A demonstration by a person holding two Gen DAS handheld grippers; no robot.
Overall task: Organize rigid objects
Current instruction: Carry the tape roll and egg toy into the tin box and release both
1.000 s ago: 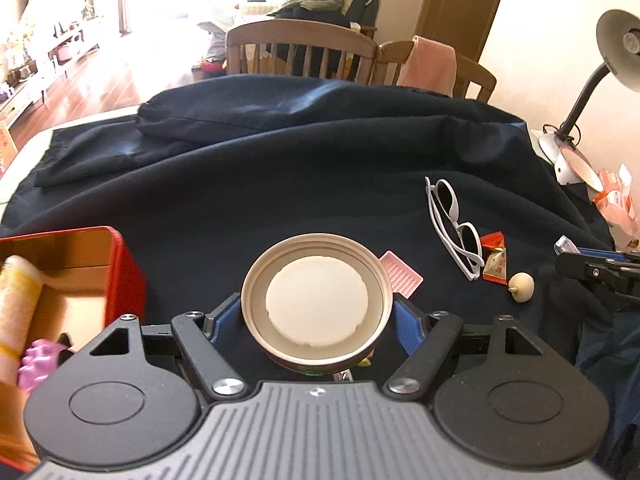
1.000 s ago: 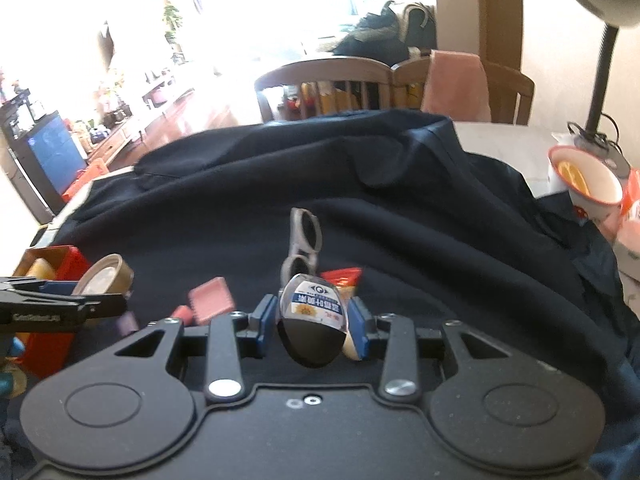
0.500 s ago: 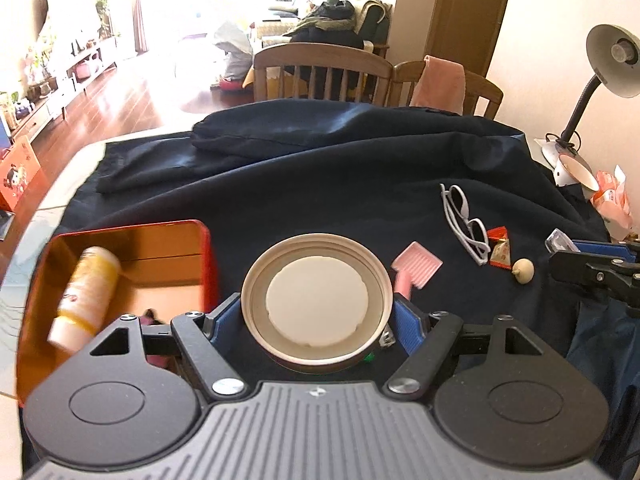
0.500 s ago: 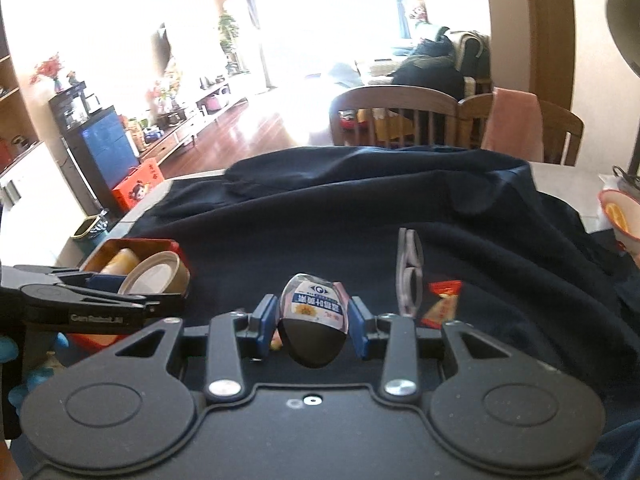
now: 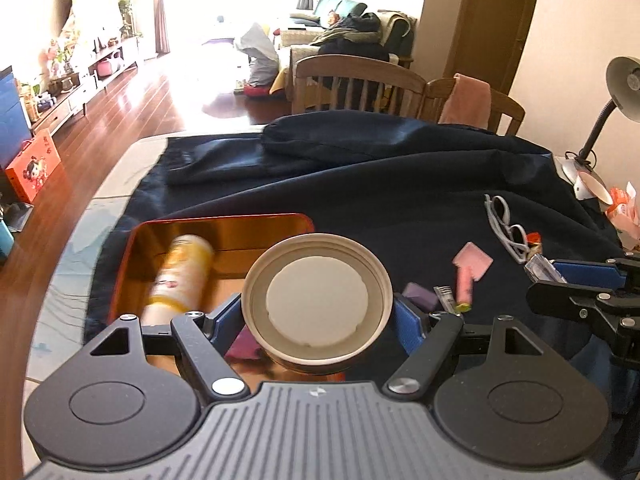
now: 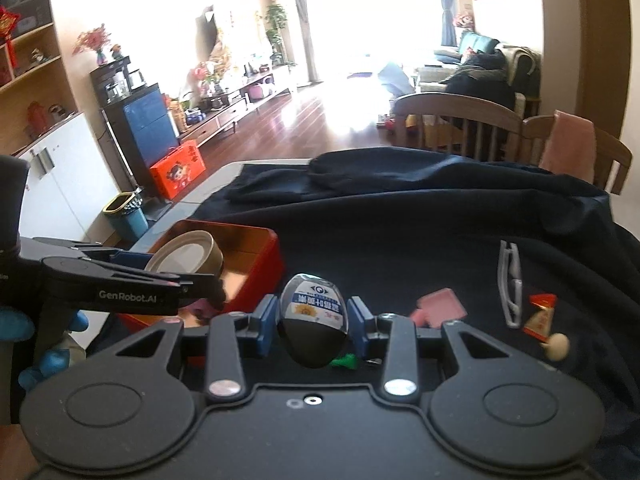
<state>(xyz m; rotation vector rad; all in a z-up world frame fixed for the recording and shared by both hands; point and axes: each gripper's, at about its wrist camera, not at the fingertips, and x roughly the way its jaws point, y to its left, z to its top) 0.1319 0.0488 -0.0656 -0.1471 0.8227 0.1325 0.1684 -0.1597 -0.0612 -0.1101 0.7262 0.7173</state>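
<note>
My left gripper [image 5: 318, 312] is shut on a round beige lid [image 5: 317, 300] and holds it over the right part of the red tin box [image 5: 224, 220]. The lid also shows in the right wrist view [image 6: 186, 258], above the box [image 6: 260, 264]. A yellow-and-white bottle [image 5: 180, 276] lies in the box. My right gripper [image 6: 314, 318] is shut on a small egg-shaped bottle with a blue label [image 6: 313, 324], to the right of the box above the dark cloth.
On the dark cloth [image 5: 380, 184] lie white sunglasses [image 5: 504, 224], a pink card [image 5: 472, 262], a red snack packet [image 6: 540, 316], a small cream ball [image 6: 557, 346] and a purple piece [image 5: 420, 296]. Chairs [image 5: 356, 84] stand behind the table; a desk lamp [image 5: 620, 84] at right.
Both grippers have risen and moved left with their objects. The lid now hangs over the red box, and the right gripper has come closer to the box.
</note>
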